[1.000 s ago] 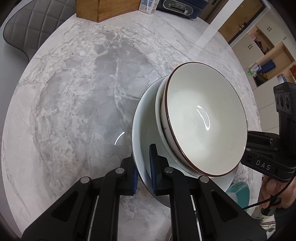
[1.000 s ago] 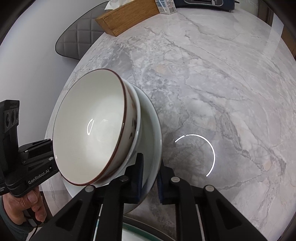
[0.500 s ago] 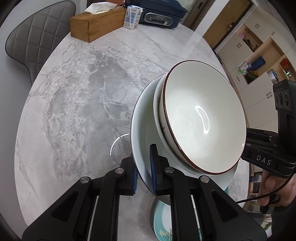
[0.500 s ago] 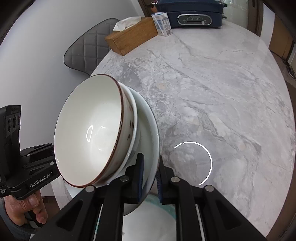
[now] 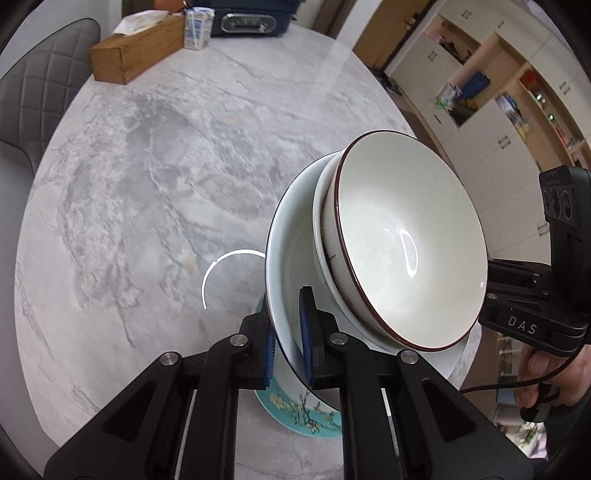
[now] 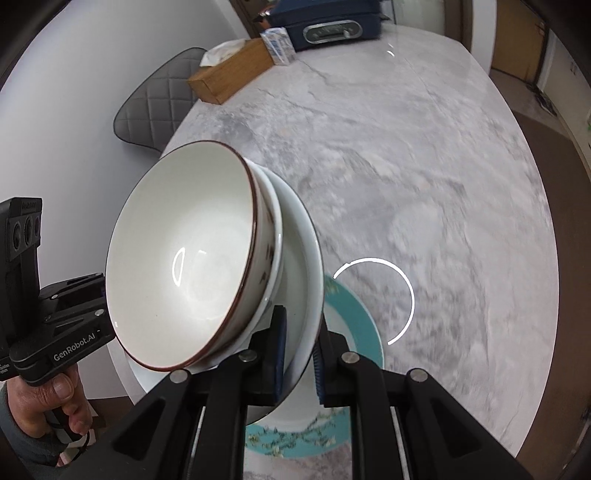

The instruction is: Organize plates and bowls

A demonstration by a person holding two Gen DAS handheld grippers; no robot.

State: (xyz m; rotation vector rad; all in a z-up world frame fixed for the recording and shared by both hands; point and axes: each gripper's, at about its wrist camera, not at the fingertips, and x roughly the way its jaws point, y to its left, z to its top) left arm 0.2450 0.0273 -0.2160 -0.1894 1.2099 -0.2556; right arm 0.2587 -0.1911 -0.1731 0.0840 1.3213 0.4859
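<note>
Above the round grey marble table (image 5: 155, 192), a stack of dishes hangs in the air: a white bowl with a brown rim (image 5: 402, 243) nests in a plain white bowl (image 5: 320, 236), and both sit on a wide pale white plate (image 5: 286, 258). The left gripper (image 5: 290, 343) is clamped on the plate's rim at about 6 o'clock in its own view; the right gripper (image 6: 299, 350) pinches the opposite rim, likewise at 6 o'clock in its view. Each hand (image 6: 55, 402) shows only at the frame's edge.

Compared with a second ago, the stack has risen off the marble, and a teal plate with a floral pattern (image 6: 354, 325) has come into sight below it, lying flat on the table toward 5 o'clock. The wooden tissue box (image 5: 136, 51) and dark blue appliance (image 5: 247, 18) at 12 o'clock now sit fully in frame, so the view is higher.

That suggests the whole stack is bound for the teal plate. The likely remaining work is centring it over that plate and lowering it level, since the bowls rest loose.
</note>
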